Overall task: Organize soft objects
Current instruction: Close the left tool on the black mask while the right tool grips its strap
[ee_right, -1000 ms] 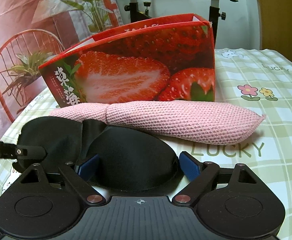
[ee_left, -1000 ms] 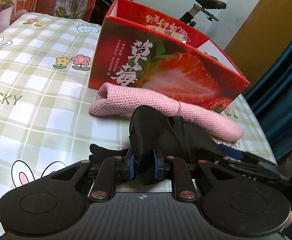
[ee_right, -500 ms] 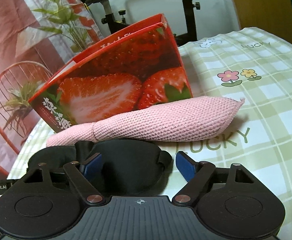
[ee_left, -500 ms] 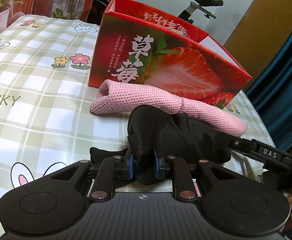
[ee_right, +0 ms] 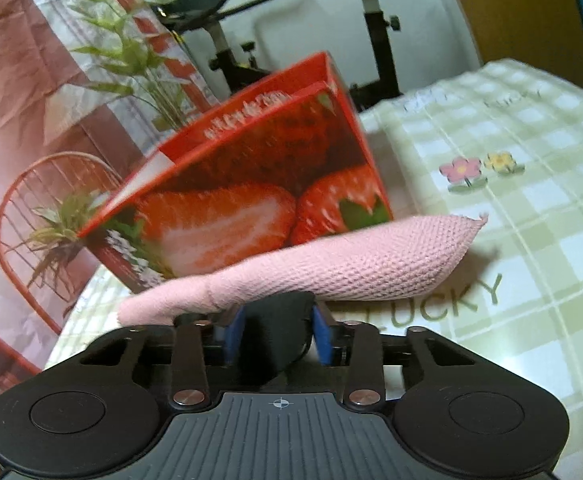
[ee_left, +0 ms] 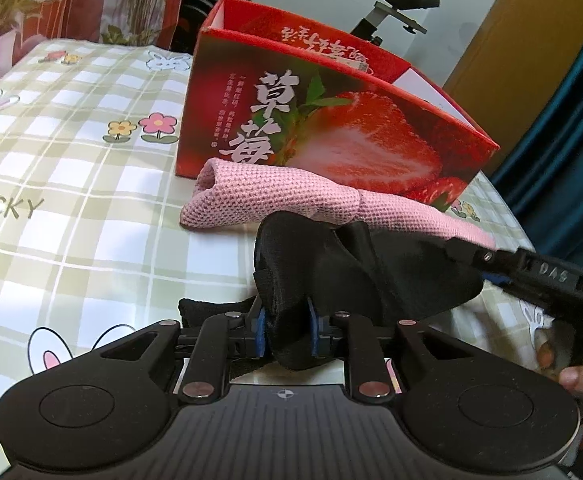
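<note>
Soft daylight; right view motion-blurred

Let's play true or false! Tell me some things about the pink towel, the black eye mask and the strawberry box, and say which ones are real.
1. The black eye mask is pinched by the left gripper. True.
2. The pink towel is inside the strawberry box. False: it lies on the tablecloth in front of the box.
3. The right gripper is wide open with nothing between its fingers. False: it is shut on the black eye mask.
4. The tablecloth has bunnies and flowers on it. True.
5. The strawberry box is blue. False: it is red.
</note>
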Action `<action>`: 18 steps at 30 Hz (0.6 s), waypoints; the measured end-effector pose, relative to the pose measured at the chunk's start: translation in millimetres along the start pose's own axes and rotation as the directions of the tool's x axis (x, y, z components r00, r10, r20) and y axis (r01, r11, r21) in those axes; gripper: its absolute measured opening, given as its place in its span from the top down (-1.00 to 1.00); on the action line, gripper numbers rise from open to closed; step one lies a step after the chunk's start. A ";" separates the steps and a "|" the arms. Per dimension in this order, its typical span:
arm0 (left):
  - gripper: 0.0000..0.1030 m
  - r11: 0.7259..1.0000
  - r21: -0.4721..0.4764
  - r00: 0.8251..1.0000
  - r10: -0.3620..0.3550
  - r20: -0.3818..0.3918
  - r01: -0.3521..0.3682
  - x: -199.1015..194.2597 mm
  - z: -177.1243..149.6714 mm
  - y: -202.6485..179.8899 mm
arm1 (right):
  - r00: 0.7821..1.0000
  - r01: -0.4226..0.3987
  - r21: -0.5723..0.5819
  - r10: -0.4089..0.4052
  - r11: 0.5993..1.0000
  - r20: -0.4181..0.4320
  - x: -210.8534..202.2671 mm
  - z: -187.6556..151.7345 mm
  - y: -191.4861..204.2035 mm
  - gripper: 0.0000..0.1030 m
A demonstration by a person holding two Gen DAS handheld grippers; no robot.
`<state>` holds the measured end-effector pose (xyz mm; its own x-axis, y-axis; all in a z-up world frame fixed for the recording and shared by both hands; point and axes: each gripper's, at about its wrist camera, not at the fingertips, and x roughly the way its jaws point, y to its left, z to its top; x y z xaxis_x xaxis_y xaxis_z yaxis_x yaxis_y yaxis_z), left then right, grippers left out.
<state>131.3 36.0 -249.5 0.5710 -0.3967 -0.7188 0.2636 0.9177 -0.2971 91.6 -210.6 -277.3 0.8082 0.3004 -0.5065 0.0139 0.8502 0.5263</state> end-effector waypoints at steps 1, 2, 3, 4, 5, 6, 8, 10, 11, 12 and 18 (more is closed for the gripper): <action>0.64 1.000 0.009 1.000 0.002 0.001 -0.002 -1.8 -0.2 -1.9 | 1.000 -0.010 -0.009 0.010 1.000 0.000 -4.0 1.1 1.8 0.49; 0.66 1.000 0.016 1.000 0.004 0.003 -0.004 -4.2 -0.5 -3.6 | 1.000 -0.021 -0.019 0.021 1.000 0.001 -7.8 1.2 5.0 0.51; 0.66 1.000 0.025 1.000 0.009 0.006 -0.009 -7.2 -0.8 -6.2 | 1.000 -0.029 -0.031 0.029 0.999 0.002 -11.4 1.1 9.5 0.53; 0.67 0.999 0.035 1.000 0.013 0.009 -0.013 -9.8 -0.9 -8.3 | 0.999 -0.036 -0.047 0.036 0.998 -0.001 -15.0 0.8 14.5 0.56; 0.67 0.999 0.048 1.000 0.018 0.010 -0.018 -11.6 -0.9 -10.6 | 0.999 -0.043 -0.061 0.043 0.997 -0.003 -18.6 0.9 19.2 0.58; 0.67 0.998 0.063 1.000 0.022 0.008 -0.023 -12.6 -0.6 -12.4 | 0.999 -0.049 -0.084 0.048 0.995 -0.007 -21.6 0.6 25.1 0.62; 0.66 0.997 0.073 0.999 0.029 -0.014 -0.028 -10.3 1.0 -13.1 | 0.999 -0.044 -0.139 0.042 0.989 -0.014 -25.7 1.3 36.2 0.66; 0.66 0.998 0.055 0.999 0.025 -0.038 -0.023 -6.8 2.8 -9.7 | 0.999 -0.033 -0.184 0.030 0.982 -0.020 -28.0 3.8 45.6 0.69; 0.66 0.999 0.045 0.999 0.020 -0.044 -0.018 -6.1 4.2 -7.3 | 0.999 -0.029 -0.206 0.024 0.978 -0.023 -28.4 6.2 49.7 0.70; 0.67 0.999 0.035 0.999 0.015 -0.047 -0.014 -5.9 6.1 -5.5 | 0.999 -0.027 -0.222 0.022 0.975 -0.025 -28.8 8.0 52.4 0.72; 0.67 0.999 0.049 1.000 0.002 -0.031 0.000 -9.9 14.9 -9.2 | 0.999 -0.025 -0.300 0.014 0.954 -0.039 -31.8 13.5 66.2 0.76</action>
<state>134.8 31.2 -230.3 0.5473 -0.3945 -0.7381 0.3012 0.9157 -0.2660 74.8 -169.7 -217.2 0.7847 0.3290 -0.5254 -0.1837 0.9329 0.3099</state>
